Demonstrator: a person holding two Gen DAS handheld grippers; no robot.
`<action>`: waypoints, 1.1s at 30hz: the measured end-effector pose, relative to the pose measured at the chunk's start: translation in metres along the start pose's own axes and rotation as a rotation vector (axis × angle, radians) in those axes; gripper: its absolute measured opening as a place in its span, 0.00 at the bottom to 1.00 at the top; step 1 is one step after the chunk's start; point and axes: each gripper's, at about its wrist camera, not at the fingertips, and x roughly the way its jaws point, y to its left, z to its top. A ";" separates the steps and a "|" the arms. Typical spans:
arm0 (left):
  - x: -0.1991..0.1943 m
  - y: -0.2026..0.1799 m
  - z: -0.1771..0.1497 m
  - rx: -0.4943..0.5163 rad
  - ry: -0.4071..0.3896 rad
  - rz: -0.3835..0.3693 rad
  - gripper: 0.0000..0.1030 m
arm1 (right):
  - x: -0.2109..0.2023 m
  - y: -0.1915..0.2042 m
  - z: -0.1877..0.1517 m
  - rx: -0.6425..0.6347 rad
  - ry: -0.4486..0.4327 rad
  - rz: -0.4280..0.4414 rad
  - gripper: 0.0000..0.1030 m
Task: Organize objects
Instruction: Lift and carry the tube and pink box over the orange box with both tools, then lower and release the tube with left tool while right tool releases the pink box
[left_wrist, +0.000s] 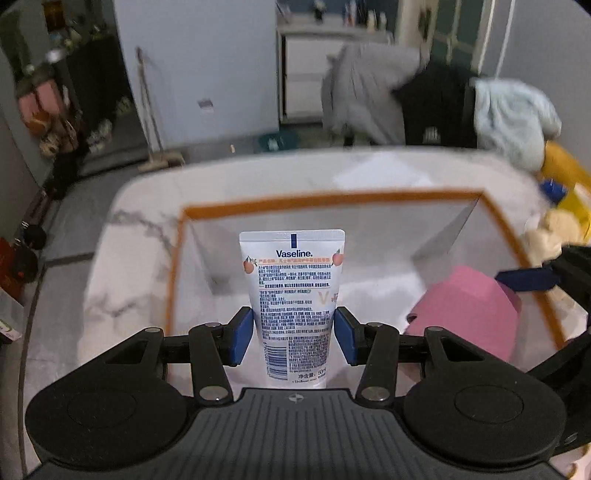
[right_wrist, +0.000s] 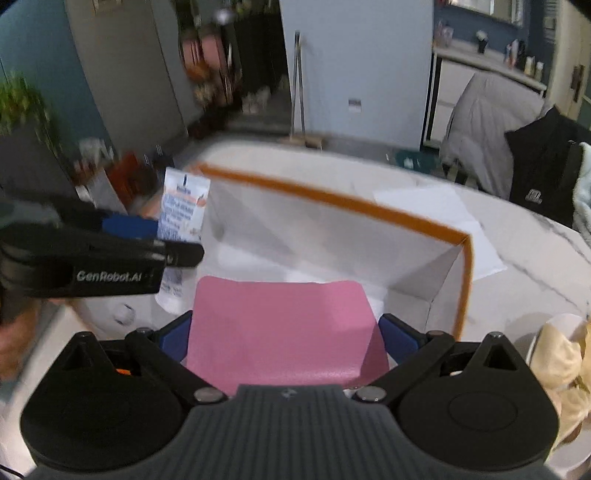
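While the left hand-held gripper (left_wrist: 293, 334) clamped a tube (left_wrist: 291, 295) reading "Vaseline", the right hand-held gripper (right_wrist: 286, 334), beside one stamped "GenRobot.AI", gripped a pink block (right_wrist: 284, 332); ahead sat an orange-rimmed box (right_wrist: 332, 201).

Dim, cool indoor light, no hard shadows. Heavy motion blur across bkgd and box rim (left_wrist: 332, 197); Vaseline tube (left_wrist: 293, 302) and fingers (left_wrist: 240, 336) sharp. Strong fisheye bending, dark vignette at corners.
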 end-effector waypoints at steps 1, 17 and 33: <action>0.006 -0.001 0.000 0.004 0.019 -0.003 0.54 | 0.010 0.000 0.002 -0.016 0.029 -0.005 0.98; 0.045 -0.023 0.015 0.180 0.119 0.063 0.54 | 0.080 0.008 0.015 -0.118 0.340 -0.067 0.98; 0.057 -0.017 0.008 0.169 0.168 0.047 0.51 | 0.100 0.010 0.010 -0.083 0.515 -0.105 0.99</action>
